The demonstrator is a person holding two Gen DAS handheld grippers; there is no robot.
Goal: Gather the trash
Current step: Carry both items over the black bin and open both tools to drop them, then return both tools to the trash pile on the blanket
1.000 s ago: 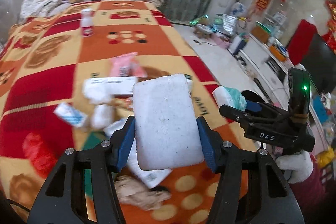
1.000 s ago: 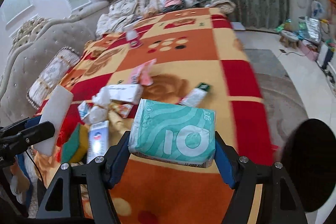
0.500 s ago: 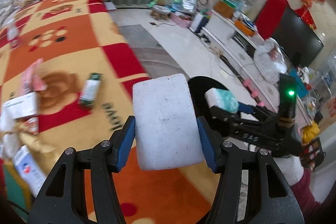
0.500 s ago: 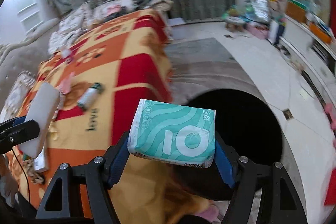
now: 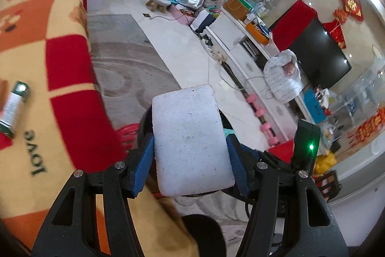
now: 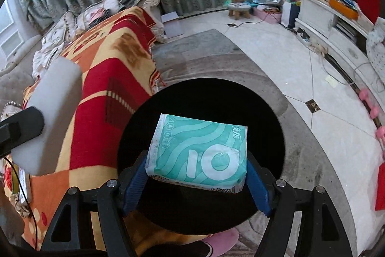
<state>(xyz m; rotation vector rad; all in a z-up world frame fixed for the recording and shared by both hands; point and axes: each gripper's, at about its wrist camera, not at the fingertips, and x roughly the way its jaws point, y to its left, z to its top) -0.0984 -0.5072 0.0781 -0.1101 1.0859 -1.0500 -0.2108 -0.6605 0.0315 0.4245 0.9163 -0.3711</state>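
Note:
My left gripper (image 5: 190, 160) is shut on a white foam block (image 5: 190, 143) and holds it at the edge of the blanket, over the rim of a black bin (image 5: 142, 122). The block also shows at the left of the right wrist view (image 6: 53, 112). My right gripper (image 6: 197, 182) is shut on a teal tissue pack (image 6: 199, 153) and holds it above the open mouth of the black bin (image 6: 216, 98), which stands on the floor beside the bed. The right gripper's body with a green light shows in the left wrist view (image 5: 305, 146).
A red, orange and yellow blanket (image 6: 105, 69) covers the bed on the left, with a small green-capped tube (image 5: 13, 107) lying on it. A grey rug (image 5: 125, 59) and white tiled floor (image 6: 269, 52) lie beyond. A white TV cabinet (image 5: 240, 40) and clutter stand at the right.
Both grippers have swung right, away from the litter on the bed, and now hang over the black bin. The bin fills more of the right wrist view. Both grips are unchanged.

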